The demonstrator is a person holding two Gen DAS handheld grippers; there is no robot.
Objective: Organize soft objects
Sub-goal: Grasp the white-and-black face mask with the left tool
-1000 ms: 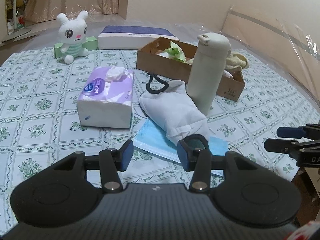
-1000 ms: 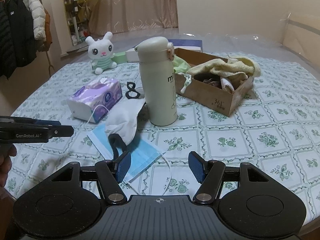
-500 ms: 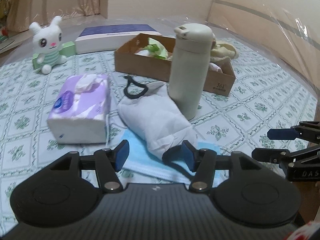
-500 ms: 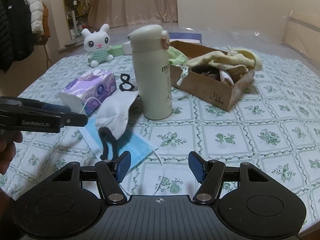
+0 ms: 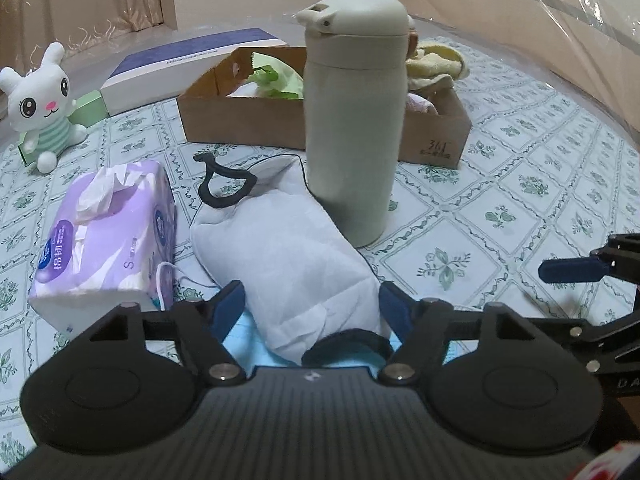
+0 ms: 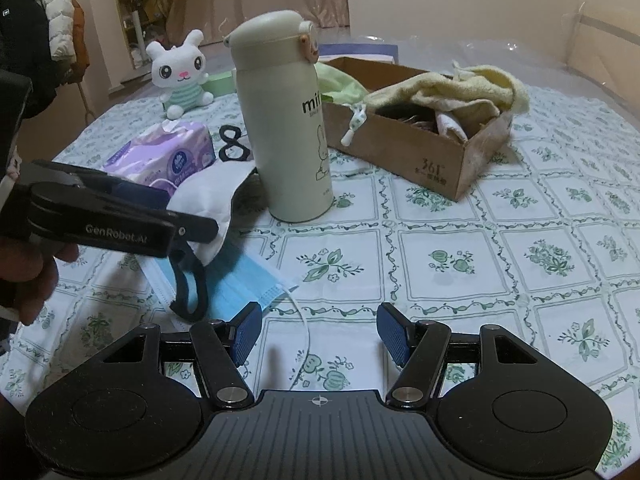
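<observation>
A white cloth mask (image 5: 288, 256) with black ear loops lies on top of a blue surgical mask (image 6: 240, 284), beside a tall beige bottle (image 5: 352, 120). My left gripper (image 5: 311, 302) is open and low over the white mask's near end. Its pads stand on either side of the mask, with a black loop just below them. In the right wrist view the same gripper (image 6: 192, 224) hangs over the white mask (image 6: 208, 188). My right gripper (image 6: 318, 332) is open over bare tablecloth, holding nothing, just right of the blue mask's white strap.
A cardboard box (image 6: 432, 160) holding a yellow towel (image 6: 460, 88) and green cloth stands behind the bottle. A purple tissue pack (image 5: 108, 236) lies left of the masks. A plush bunny (image 5: 36, 100) and a flat purple-topped box (image 5: 192, 56) sit at the back.
My left gripper has moved in and down over the white mask, and its jaws have widened to straddle it. My right gripper has sunk slightly toward the table.
</observation>
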